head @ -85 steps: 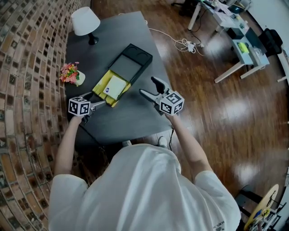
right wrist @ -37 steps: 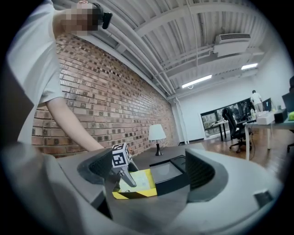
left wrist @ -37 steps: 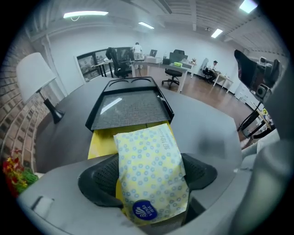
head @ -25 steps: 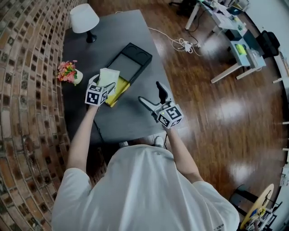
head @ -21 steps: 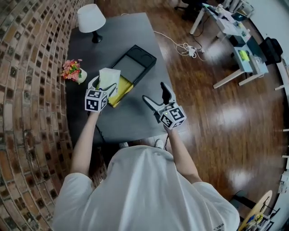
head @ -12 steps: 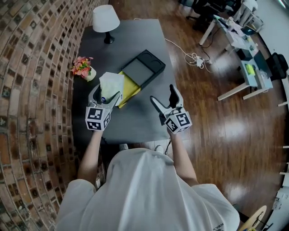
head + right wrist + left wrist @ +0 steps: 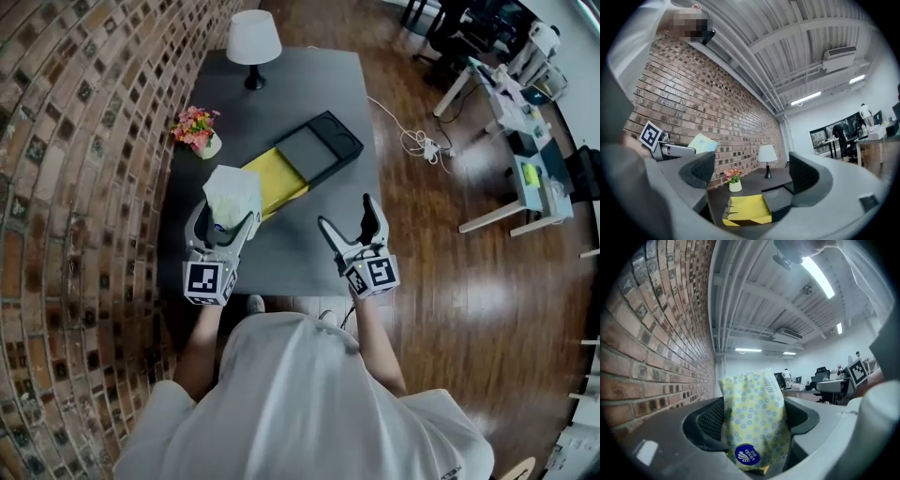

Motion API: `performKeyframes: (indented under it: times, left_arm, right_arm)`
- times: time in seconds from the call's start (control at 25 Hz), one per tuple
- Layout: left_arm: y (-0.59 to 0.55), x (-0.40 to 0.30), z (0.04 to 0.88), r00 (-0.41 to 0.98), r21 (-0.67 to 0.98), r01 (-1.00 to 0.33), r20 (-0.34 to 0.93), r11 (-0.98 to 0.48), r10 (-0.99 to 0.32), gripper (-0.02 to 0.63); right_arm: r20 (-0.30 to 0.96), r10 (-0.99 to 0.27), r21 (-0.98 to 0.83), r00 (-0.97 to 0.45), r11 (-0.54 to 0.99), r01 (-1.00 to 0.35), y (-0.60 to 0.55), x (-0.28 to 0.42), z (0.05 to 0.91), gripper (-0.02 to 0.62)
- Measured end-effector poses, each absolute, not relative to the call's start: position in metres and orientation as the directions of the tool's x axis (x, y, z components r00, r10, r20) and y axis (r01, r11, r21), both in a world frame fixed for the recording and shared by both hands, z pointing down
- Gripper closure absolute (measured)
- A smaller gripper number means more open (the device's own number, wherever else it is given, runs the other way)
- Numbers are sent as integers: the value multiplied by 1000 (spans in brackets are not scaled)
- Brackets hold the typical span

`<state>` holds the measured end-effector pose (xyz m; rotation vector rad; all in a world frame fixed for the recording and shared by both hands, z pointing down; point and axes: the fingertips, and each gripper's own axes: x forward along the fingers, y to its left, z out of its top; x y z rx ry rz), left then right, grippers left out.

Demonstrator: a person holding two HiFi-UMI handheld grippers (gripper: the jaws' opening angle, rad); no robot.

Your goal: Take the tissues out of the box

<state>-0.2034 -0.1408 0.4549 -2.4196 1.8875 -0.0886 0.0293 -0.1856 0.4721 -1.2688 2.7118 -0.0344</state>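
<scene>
**Fig. — Left claw with the tissue pack, out of its box and above the table.**

My left claw (image 7: 753,420) is clamped on the tissue pack (image 7: 232,190), and its jaws have just been closing further on it. The pads bear on the pack's left and right sides, low down by the round blue label, and the rest stands up beyond my tips. I judge the pack light and soft, a film-wrapped wad that gives under the pads. The wrap looks smooth enough to slip, so a firm but uncrushing hold across the middle of the body suits it best. Below and ahead of the claw, the black box (image 7: 319,150) lies on the grey table (image 7: 309,84) with its yellow tray (image 7: 277,180) drawn out, seemingly empty. Off to the right, my right claw (image 7: 751,172) hangs with its jaws apart and nothing between them.
</scene>
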Motion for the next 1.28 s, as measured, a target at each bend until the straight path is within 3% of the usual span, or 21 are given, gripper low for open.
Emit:
performKeyframes:
  times: [0.28, 0.6, 1.28]
  left_arm:
    - [-109, -217, 452, 145, -72, -988, -68, -140, -987, 236]
    - [-107, -211, 465, 164, -102, -981, -14, -162, -986, 236]
    - [-105, -210, 459, 166, -49, -985, -41, -164, -985, 236]
  right_arm:
    - [-48, -818, -55, -573, 575, -816, -175, 37, 485, 106]
    - [-47, -822, -10, -567, 568, -823, -163, 34, 469, 107]
    - [-47, -811, -9, -583, 584, -812, -153, 30, 467, 107]
